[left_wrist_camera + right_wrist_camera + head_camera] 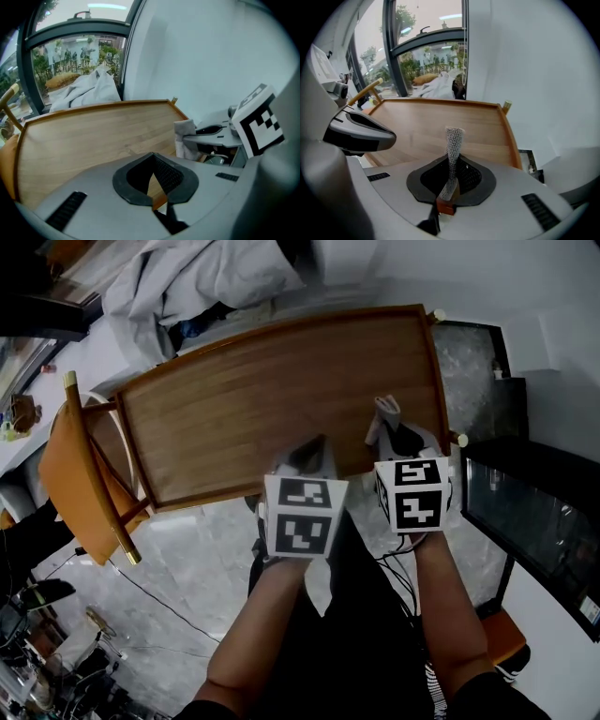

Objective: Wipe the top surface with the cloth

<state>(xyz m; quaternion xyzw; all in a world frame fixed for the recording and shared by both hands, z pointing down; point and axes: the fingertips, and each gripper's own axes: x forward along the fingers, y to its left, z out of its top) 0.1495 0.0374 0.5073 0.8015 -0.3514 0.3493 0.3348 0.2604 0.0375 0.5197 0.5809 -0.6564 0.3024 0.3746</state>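
The wooden table top with a raised rim fills the middle of the head view. My right gripper hovers over its near right corner, shut on a narrow grey cloth that sticks up from between the jaws. The same cloth shows in the left gripper view, hanging off the right gripper's tip above the table's right edge. Beside it, my left gripper is at the table's near edge, jaws shut with nothing between them. Both tips are above the wood; whether the cloth touches it I cannot tell.
An orange chair stands against the table's left end. A heap of white fabric lies beyond the far edge. A dark glass cabinet stands at the right. Cables run over the marble floor.
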